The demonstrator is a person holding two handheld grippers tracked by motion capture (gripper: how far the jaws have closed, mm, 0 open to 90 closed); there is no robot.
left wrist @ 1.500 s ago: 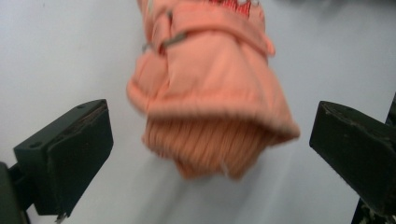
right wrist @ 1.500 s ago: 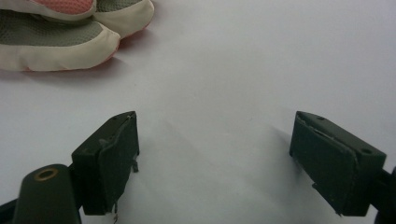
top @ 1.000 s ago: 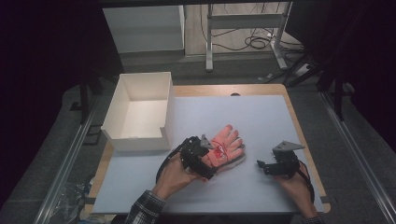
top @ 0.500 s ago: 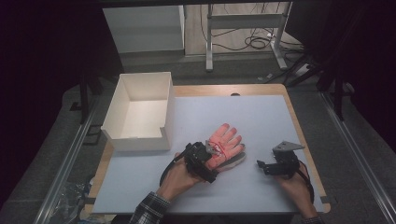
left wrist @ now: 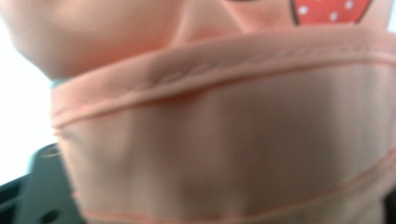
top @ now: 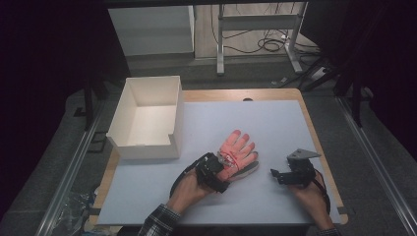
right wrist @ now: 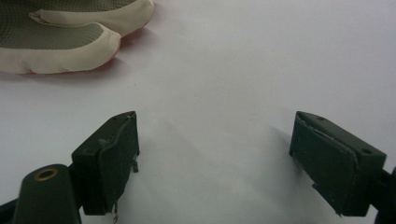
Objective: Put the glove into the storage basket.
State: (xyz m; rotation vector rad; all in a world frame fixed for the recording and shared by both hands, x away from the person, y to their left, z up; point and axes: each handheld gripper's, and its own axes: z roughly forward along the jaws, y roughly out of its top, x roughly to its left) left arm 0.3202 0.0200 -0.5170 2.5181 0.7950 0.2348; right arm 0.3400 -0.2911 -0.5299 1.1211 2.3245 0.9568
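A pink glove (top: 237, 149) with a red patch lies palm-down in the middle of the pale table mat (top: 275, 118), fingers pointing away. Under its near right side a grey-and-cream glove (top: 250, 169) sticks out. My left gripper (top: 222, 173) is at the pink glove's cuff (left wrist: 224, 154), which sits very close between its jaws. The jaws have just been closing and grip the cuff. My right gripper (top: 273, 174) rests low on the mat to the right, jaws wide apart (right wrist: 215, 140) with nothing between them. The grey-and-cream glove (right wrist: 60, 37) lies beyond its left jaw.
A white open box (top: 142, 147) stands at the table's left, with no contents visible. The mat's far half and right side are bare. Beyond the table are a desk frame (top: 255, 19) and cables on the floor.
My left gripper has sunk a little onto the pink glove's cuff. The right gripper has stayed where it was.
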